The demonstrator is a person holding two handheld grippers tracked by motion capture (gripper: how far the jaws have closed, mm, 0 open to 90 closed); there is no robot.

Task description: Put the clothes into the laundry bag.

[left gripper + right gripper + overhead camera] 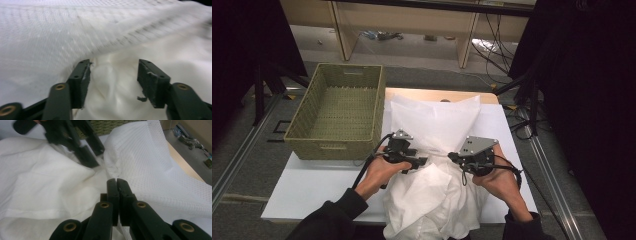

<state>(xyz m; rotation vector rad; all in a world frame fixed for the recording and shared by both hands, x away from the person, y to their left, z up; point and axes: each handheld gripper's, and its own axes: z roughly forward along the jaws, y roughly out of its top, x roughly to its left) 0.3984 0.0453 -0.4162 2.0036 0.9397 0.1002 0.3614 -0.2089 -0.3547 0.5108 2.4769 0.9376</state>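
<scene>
Now left claw (113,82) half open over white cloth (117,100) — right claw (117,185) pinched shut beside pillow (150,165).

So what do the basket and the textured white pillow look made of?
The basket looks like woven wicker or rattan, matte olive green, with the weave visible on its walls. The pillow seems to be soft white fabric with a fine waffle-like texture; it puckers and folds.

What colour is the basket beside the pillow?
The basket is woven olive green, clearest in the high view.
</scene>
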